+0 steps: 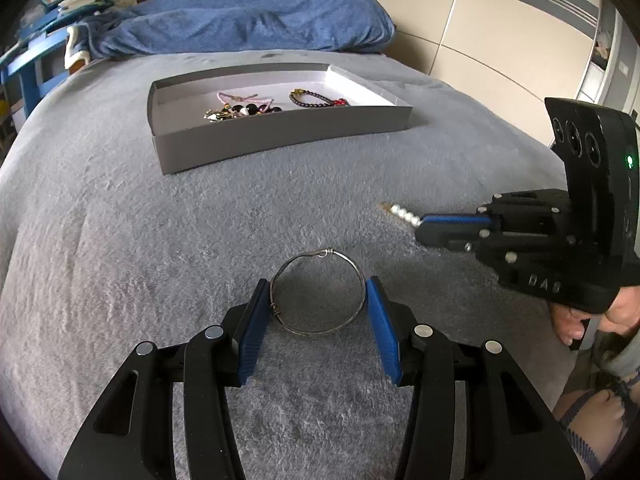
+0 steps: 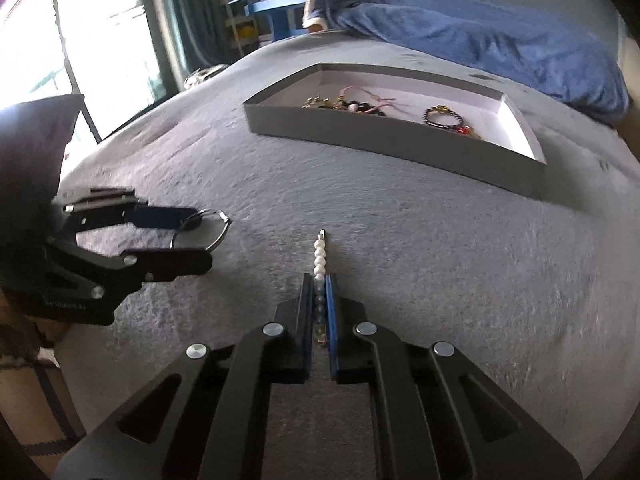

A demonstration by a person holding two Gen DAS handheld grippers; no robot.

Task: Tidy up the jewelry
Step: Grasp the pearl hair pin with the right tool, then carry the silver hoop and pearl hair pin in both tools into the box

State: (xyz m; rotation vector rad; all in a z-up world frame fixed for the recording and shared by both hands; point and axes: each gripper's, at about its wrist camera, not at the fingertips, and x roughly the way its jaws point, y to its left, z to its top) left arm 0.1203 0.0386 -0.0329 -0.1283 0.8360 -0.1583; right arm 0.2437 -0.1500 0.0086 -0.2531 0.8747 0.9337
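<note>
A thin silver wire bangle (image 1: 318,294) lies on the grey blanket between the pads of my left gripper (image 1: 318,292). The pads touch its two sides. The bangle also shows in the right wrist view (image 2: 202,229), held by the left gripper (image 2: 200,236). My right gripper (image 2: 319,284) is shut on a pearl hair clip (image 2: 320,258), whose tip sticks out ahead. It shows in the left wrist view too: right gripper (image 1: 420,228), pearl clip (image 1: 400,213). A grey tray (image 1: 280,136) holds beaded bracelets (image 1: 316,99) and pink cord pieces (image 1: 244,104).
The tray also shows in the right wrist view (image 2: 380,140) at the far middle of the bed. A blue pillow and duvet (image 1: 248,24) lie behind it. The bed's edge drops off at the right, by wardrobe doors (image 1: 500,40). A window (image 2: 100,40) is at the left.
</note>
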